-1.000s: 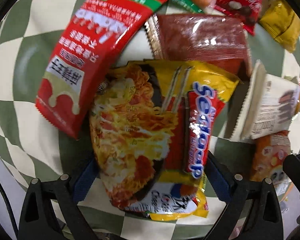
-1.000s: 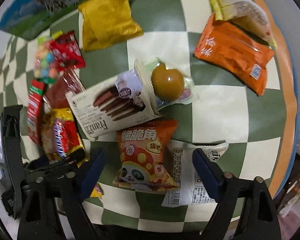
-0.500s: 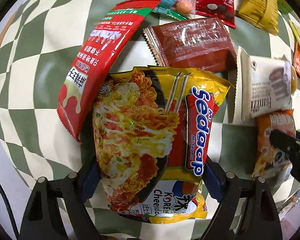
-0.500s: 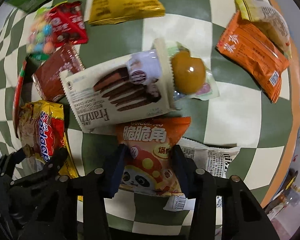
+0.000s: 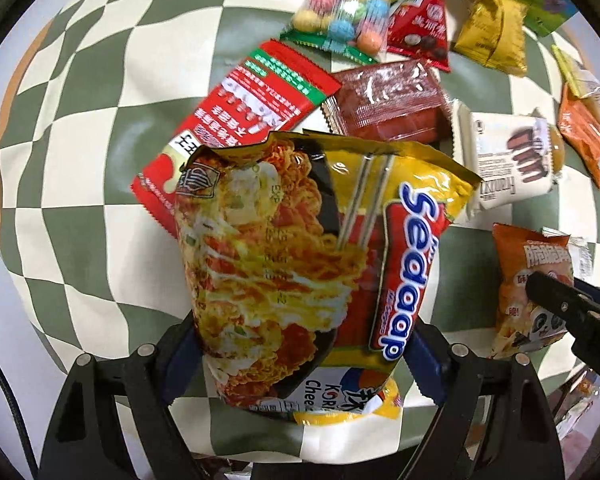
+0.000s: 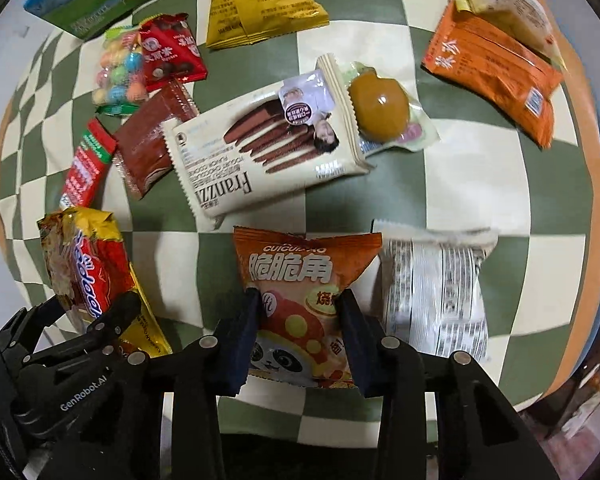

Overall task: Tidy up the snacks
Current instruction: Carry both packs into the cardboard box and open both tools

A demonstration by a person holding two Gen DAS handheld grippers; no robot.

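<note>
The blue-padded fingers (image 5: 182,354) of the left gripper (image 5: 300,360) pinch the lower end of the yellow foil Sedaap instant-noodle packet (image 5: 312,256), one pad on each side edge. The packet stands tilted up off the green-and-cream checkered tablecloth (image 5: 80,152), its top edge overlapping the view of the long red-and-green plastic snack wrapper (image 5: 244,108).

The dark pads (image 6: 236,344) of the right gripper (image 6: 300,340) press in on both sides of the orange foil chip bag with a panda print (image 6: 300,280), creasing its middle. The chip bag is the landmark for the remaining items.

- White printed plastic packet (image 6: 436,288): just beside the chip bag, to its right, edges touching or overlapping.
- Cream Franzzi chocolate-biscuit pack (image 6: 260,152): directly beyond the chip bag, near its top edge.
- Clear pouch holding a round brown sweet (image 6: 380,108): beyond the chip bag, touching the far end of the biscuit pack.
- Dark red transparent sachet (image 6: 148,140): beyond and left of the chip bag.
- Bag of coloured candy balls (image 6: 118,68) and small red triangular packet (image 6: 172,54): far beyond and left.
- Crumpled yellow foil bag (image 6: 260,0): far beyond the chip bag.
- Flat orange foil packet (image 6: 496,68): far beyond and right.
- Sedaap packet: well left of the chip bag.
</note>
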